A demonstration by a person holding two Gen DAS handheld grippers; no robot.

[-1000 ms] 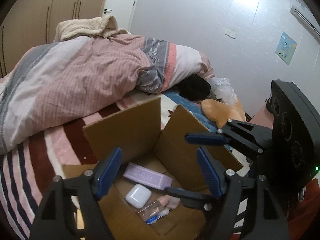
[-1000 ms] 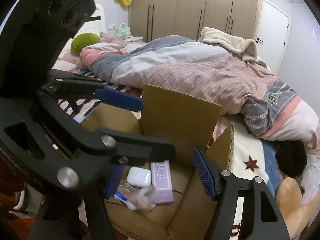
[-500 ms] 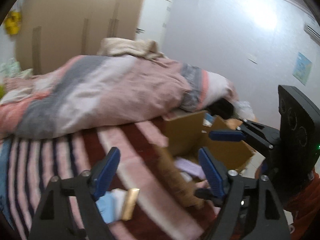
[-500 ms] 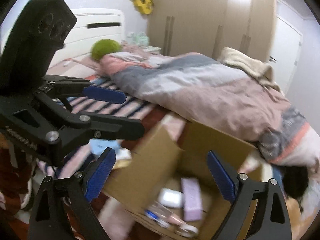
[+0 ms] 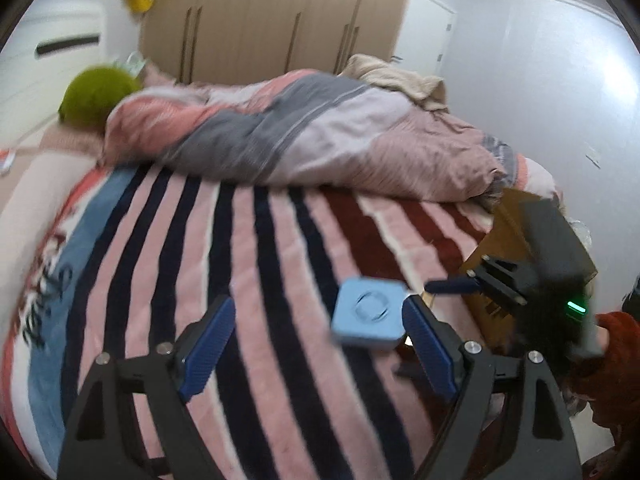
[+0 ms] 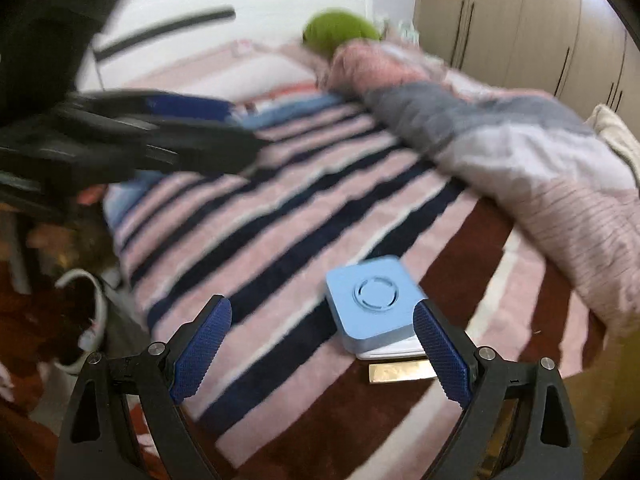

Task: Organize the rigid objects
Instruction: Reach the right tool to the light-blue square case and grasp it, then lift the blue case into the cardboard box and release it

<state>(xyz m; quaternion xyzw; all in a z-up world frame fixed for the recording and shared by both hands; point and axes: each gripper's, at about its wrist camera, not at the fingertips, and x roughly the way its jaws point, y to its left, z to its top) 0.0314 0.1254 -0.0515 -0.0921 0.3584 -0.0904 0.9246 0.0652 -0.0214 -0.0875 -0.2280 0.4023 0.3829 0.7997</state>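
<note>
The blue square box (image 6: pixel 370 300) is lying on the striped blanket (image 5: pixel 248 264) of the bed, on top of a white flat thing (image 6: pixel 394 351), with a gold bar (image 6: pixel 400 372) just beside it; these are not yet packed. Both the left gripper (image 5: pixel 316 346) and the right gripper (image 6: pixel 320 350) are released and holding nothing. One second ago both cameras were looking into the cardboard box (image 5: pixel 500 248); now they are turning left to the blue box, and the cardboard box is sitting at the far right.
</note>
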